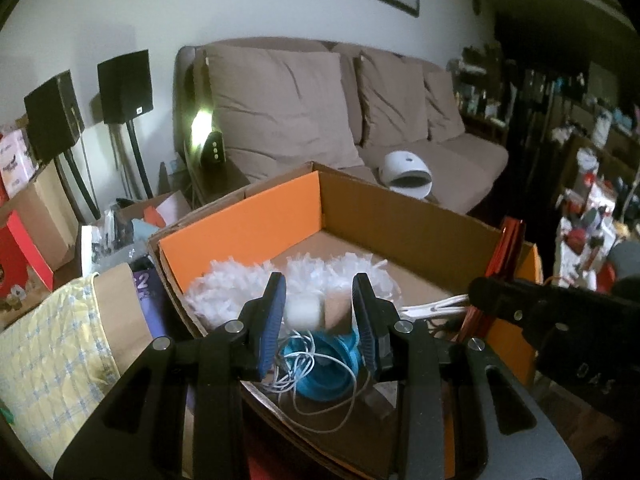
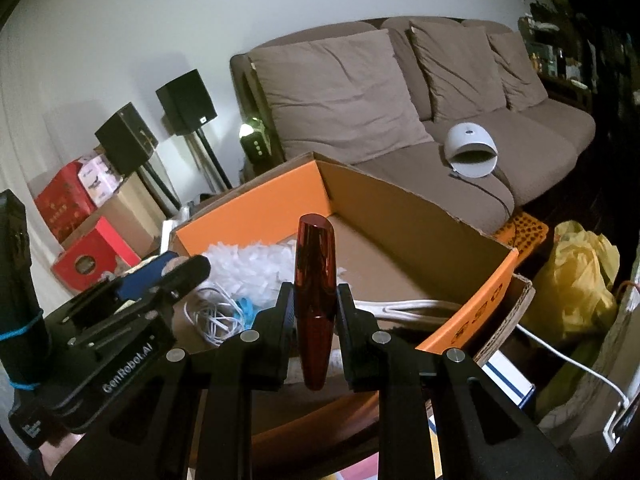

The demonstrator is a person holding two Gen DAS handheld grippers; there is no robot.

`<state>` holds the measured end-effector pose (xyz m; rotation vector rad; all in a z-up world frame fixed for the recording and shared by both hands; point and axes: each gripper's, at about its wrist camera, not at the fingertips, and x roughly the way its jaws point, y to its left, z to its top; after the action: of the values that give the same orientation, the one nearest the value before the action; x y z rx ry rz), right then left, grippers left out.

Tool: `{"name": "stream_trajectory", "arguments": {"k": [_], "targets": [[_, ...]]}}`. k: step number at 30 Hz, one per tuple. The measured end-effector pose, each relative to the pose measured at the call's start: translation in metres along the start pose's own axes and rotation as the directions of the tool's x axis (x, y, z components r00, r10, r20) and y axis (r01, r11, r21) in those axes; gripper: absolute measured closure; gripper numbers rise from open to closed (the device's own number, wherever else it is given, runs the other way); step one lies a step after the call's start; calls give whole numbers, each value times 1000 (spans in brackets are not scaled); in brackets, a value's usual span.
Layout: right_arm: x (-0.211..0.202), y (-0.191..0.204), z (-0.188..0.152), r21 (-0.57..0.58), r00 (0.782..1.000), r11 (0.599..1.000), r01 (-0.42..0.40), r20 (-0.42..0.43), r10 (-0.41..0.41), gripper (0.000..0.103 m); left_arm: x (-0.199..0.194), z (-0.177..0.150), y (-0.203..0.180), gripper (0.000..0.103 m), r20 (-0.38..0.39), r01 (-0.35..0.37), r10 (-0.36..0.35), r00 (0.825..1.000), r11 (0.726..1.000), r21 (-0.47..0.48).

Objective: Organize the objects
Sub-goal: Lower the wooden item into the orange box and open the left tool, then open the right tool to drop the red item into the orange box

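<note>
Box (image 1: 400, 216) lies at my twelve o'clock; right fingers (image 2: 314, 300) pinch a red tube (image 2: 315, 280), left fingers (image 1: 320, 308) pinch a white block (image 1: 303, 311).

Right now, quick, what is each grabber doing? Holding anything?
Left gripper: closed on a small white block, over the cardboard box.
Right gripper: closed on a shiny red tube.

Probably living room: sofa (image 2: 420, 120), speakers (image 2: 186, 102)
</note>
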<state>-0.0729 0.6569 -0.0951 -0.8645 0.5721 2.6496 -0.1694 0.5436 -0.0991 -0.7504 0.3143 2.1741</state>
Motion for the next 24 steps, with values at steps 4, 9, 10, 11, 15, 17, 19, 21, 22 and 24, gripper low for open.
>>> {"name": "stream_trajectory", "arguments": {"k": [4, 9, 10, 11, 15, 17, 19, 21, 22, 24], "targets": [[1, 1, -1, -3, 1000, 1000, -3, -2, 3, 83, 6, 0, -4, 71, -37, -8, 9, 999, 1000, 26], [1, 3, -3, -8, 1000, 1000, -7, -7, 7, 83, -1, 2, 0, 54, -36, -30, 30, 999, 999, 22], [2, 4, -3, -7, 1000, 1000, -7, -8, 6, 83, -5, 3, 4, 51, -29, -31, 31, 999, 999, 10], [2, 3, -3, -6, 1000, 1000, -6, -10, 6, 83, -8, 3, 6, 46, -23, -36, 36, 999, 999, -1], [3, 6, -3, -7, 1000, 1000, -3, -15, 3, 83, -23, 1, 22, 36, -10, -81, 81, 997, 997, -12], [3, 9, -3, -15, 1000, 1000, -8, -14, 7, 83, -32, -1, 31, 34, -1, -109, 109, 994, 994, -11], [4, 12, -4, -20, 1000, 1000, -14, -20, 14, 83, -41, 0, 41, 33, 4, -125, 125, 992, 992, -18], [7, 15, -6, -19, 999, 1000, -23, -30, 22, 83, -48, 1, 52, 31, 4, -131, 131, 991, 991, -33], [9, 17, -6, -17, 999, 999, -27, -35, 27, 83, -51, 2, 58, 29, 13, -134, 135, 991, 990, -46], [12, 20, -8, -9, 998, 999, -39, -51, 39, 83, -53, 3, 70, 27, 22, -154, 156, 988, 986, -71]]}}
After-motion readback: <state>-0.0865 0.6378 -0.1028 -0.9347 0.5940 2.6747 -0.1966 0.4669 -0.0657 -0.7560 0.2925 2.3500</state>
